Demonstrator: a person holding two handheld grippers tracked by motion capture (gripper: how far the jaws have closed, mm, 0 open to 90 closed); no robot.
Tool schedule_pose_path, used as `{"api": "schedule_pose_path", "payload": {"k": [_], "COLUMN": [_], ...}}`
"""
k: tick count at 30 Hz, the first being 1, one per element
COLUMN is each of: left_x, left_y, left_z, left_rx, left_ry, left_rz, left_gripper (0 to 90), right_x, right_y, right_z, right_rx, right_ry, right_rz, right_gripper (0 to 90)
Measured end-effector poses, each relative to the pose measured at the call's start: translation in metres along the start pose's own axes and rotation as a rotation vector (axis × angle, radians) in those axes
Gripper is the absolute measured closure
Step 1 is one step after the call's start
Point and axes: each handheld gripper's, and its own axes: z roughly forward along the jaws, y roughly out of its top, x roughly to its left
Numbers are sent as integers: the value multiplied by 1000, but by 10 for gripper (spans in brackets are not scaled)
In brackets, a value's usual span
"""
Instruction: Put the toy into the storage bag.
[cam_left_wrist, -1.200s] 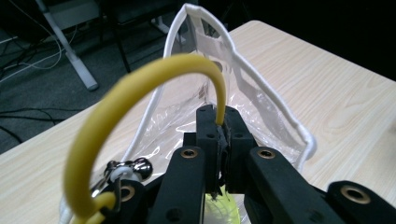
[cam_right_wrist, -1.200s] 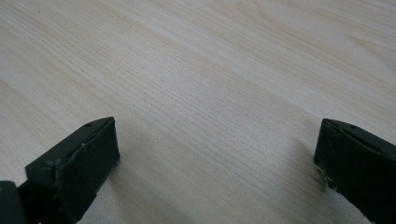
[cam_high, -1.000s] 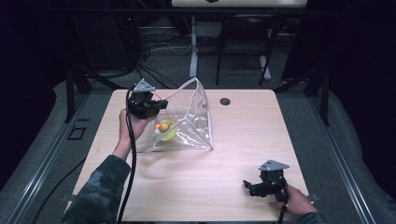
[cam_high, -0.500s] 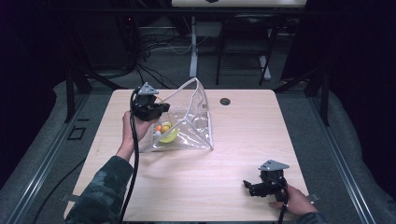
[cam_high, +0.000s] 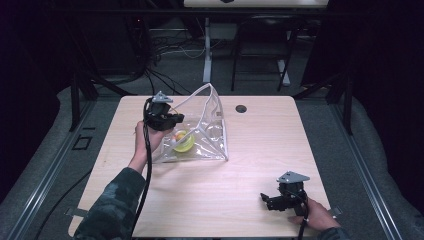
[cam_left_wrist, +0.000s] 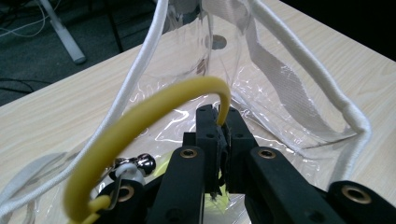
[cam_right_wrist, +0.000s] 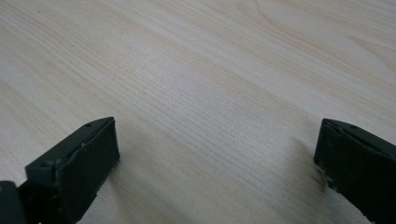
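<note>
Left claw (cam_left_wrist: 223, 122) still clenched on yellow cord (cam_left_wrist: 140, 116) at clear bag (cam_high: 210, 125), barely shifted, right claw (cam_high: 267, 201) released, unmoved on table (cam_high: 260, 145)

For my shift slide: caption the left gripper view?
Left gripper shut on a yellow cord at the mouth of the clear bag.

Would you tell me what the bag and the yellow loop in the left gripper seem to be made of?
The bag looks like glossy clear plastic film: the table shows through and creases glint. Its white trim looks woven. The yellow loop seems matte rubbery tubing, smoothly bent.
</note>
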Motion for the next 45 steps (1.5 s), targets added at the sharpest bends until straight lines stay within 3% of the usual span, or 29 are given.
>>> {"api": "schedule_pose_path", "payload": {"k": [14,22,27,32,36,45], "left_x": [3,1,3,2,-2,-11], "left_y": [-4,-3,-3,-3,-6,-13], "left_z": [0,-7,-19,-28,-33,-52], "left_rx": [14,2,-10,3,15,-13], "left_ry": [14,13,18,30,36,13], "left_rz": [-29,-47,-52,-50,-51,-19], "left_gripper": [849,735,709,596,442,328], "right_x": [0,0,0,0,0,0], "right_y": [0,0,0,0,0,0], "right_z": [0,0,0,0,0,0], "right_rx": [0,1,1,1,0,-1], "right_ry": [0,2,0,1,0,0], "right_rz": [0,-1,0,-1,0,-1], "right_gripper": [0,0,0,0,0,0]}}
